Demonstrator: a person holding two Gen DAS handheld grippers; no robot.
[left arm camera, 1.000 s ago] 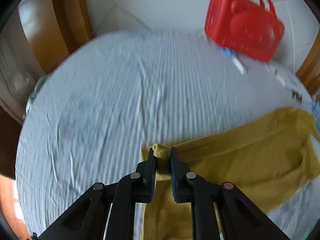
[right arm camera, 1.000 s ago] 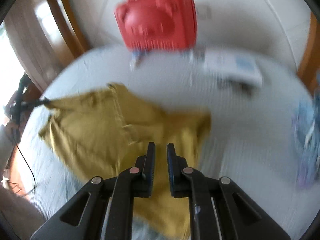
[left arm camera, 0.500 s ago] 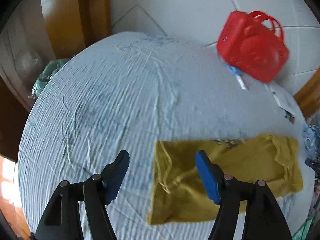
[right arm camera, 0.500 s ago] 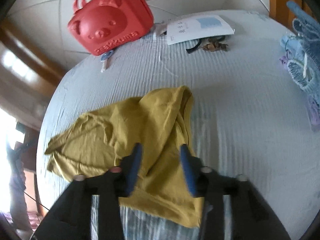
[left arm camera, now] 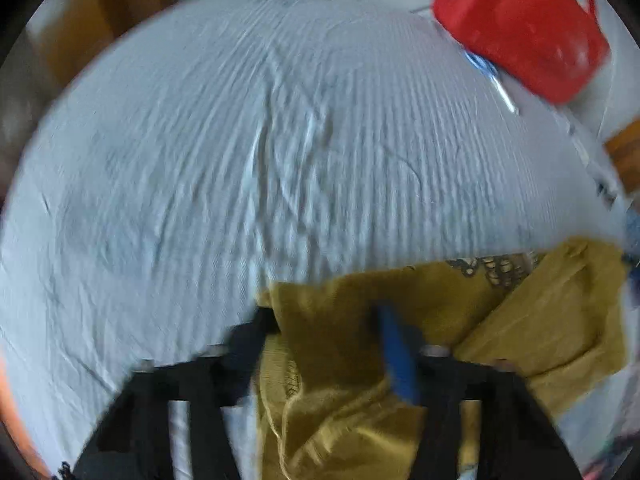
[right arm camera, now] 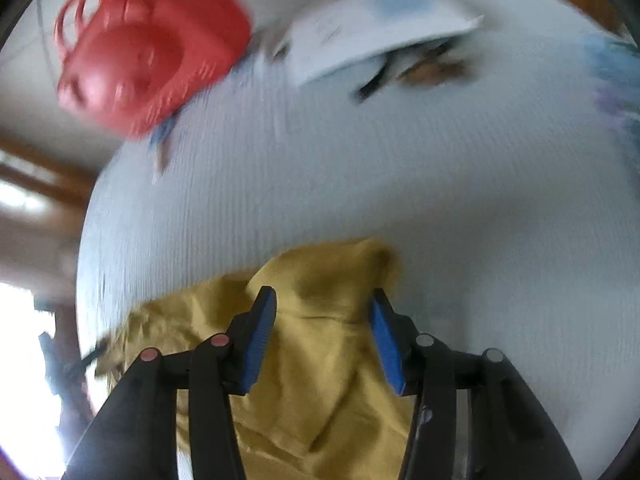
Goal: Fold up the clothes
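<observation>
Shirt: mustard-yellow shirt [left arm camera: 400,312], crumpled and partly doubled over, lying on the near part of the bed; a patch of dark pattern shows at its far edge in the left view.
Shirt, right view: the same yellow cloth [right arm camera: 320,344] rises in a soft hump between the fingers and spreads back toward the camera and off to the left.
Bed: pale blue ribbed sheet [left arm camera: 280,140] with fine wrinkles, covering nearly everything both cameras see.
Left hand-held gripper: left hand-held gripper [left arm camera: 324,320] points steeply down at the shirt's left corner; its jaws are closing with a fold of yellow cloth between them, and the blur keeps me from telling if the pads already press on it.
Right hand-held gripper: right hand-held gripper [right arm camera: 322,312] points down over the shirt's hump; its jaws are closing, the blue pads [right arm camera: 260,332] standing apart on either side of the fabric, with cloth showing between them and a gap at each pad.
Basket: red plastic basket [left arm camera: 520,28] with looped handles, at the far edge of the bed, well apart from the shirt.
Paper: white sheet of paper [right arm camera: 380,28] with a blue patch, lying far back on the bed beside the basket.
Small clutter: a dark strap and something brown [right arm camera: 432,68] just in front of the paper, too blurred to name.
Blue clothes: a light blue heap [right arm camera: 616,76] at the right edge of the bed.
</observation>
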